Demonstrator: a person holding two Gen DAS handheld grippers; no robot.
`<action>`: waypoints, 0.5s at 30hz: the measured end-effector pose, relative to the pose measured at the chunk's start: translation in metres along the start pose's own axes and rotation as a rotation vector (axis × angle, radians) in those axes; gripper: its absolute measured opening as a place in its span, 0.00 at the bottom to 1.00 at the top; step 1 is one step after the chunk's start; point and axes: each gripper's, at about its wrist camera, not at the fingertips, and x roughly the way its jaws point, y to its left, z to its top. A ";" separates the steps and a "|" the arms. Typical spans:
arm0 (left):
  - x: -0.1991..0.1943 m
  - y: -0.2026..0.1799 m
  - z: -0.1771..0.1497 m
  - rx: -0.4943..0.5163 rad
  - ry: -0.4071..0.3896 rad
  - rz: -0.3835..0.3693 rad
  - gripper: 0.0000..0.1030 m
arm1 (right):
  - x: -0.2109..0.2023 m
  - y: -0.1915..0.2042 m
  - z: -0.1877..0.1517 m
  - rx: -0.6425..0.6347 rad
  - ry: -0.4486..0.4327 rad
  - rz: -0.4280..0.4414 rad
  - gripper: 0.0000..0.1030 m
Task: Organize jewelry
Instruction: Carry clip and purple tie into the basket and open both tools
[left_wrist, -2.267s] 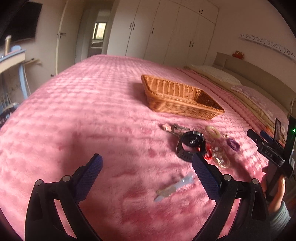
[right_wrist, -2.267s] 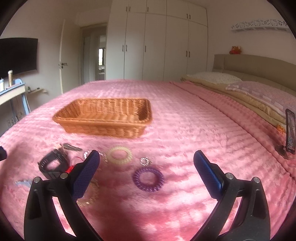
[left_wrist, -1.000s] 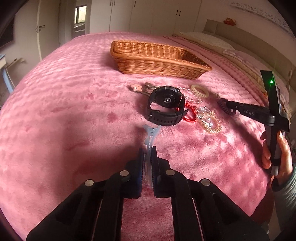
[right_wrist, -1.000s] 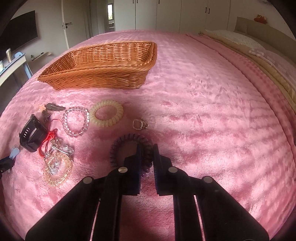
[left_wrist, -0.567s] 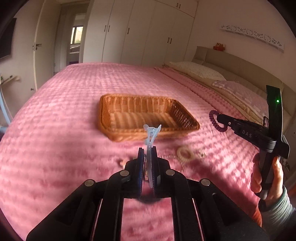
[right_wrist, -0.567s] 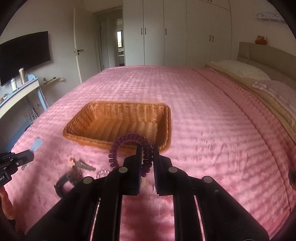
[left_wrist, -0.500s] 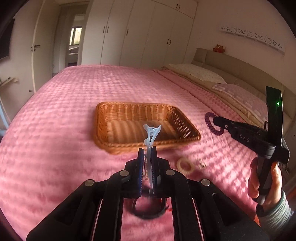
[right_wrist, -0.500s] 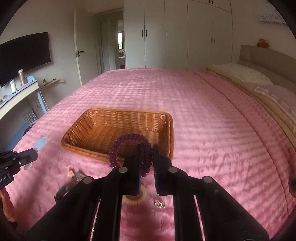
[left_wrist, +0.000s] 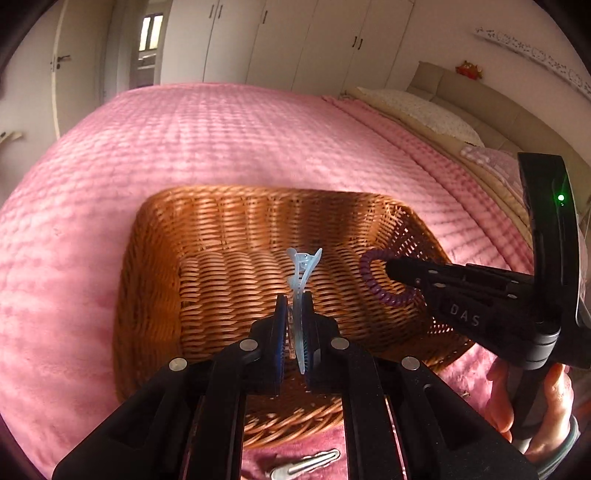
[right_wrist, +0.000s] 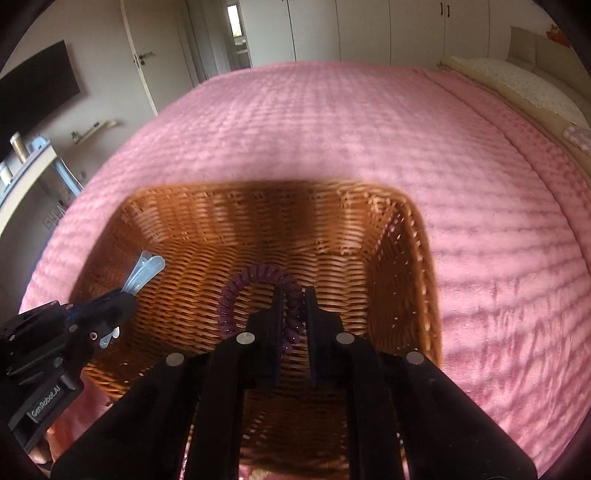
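A brown wicker basket (left_wrist: 155, 258) (right_wrist: 402, 258) sits on the pink bedspread with nothing lying in it. Above it my left gripper (left_wrist: 294, 306) is shut on a pale blue hair clip (left_wrist: 301, 269), which sticks up past the pads. From the right comes my right gripper (left_wrist: 388, 267), shut on a purple spiral hair tie (left_wrist: 373, 284). In the right wrist view the same hair tie (right_wrist: 243, 286) loops out of my right gripper (right_wrist: 293, 302), and the left gripper (right_wrist: 123, 295) with the clip (right_wrist: 146, 271) hangs over the basket's left side.
A silver hair clip (left_wrist: 306, 463) lies on the bedspread (left_wrist: 221, 140) just in front of the basket. Pillows (left_wrist: 424, 110) and a headboard run along the right. A hand (left_wrist: 535, 402) holds the right gripper's handle. Wardrobes and a door stand behind the bed.
Both grippers have lifted their items off the bedspread and carried them forward over the basket. The watch and other jewelry have dropped out of view behind.
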 end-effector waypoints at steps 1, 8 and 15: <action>0.003 0.000 -0.001 0.000 0.006 -0.001 0.06 | 0.004 0.002 -0.001 -0.005 0.009 -0.004 0.09; 0.000 -0.001 -0.006 -0.004 0.011 0.007 0.39 | 0.011 -0.001 -0.005 0.016 0.046 0.012 0.10; -0.076 -0.007 -0.020 0.013 -0.107 -0.045 0.41 | -0.049 -0.006 -0.022 0.014 -0.046 0.046 0.22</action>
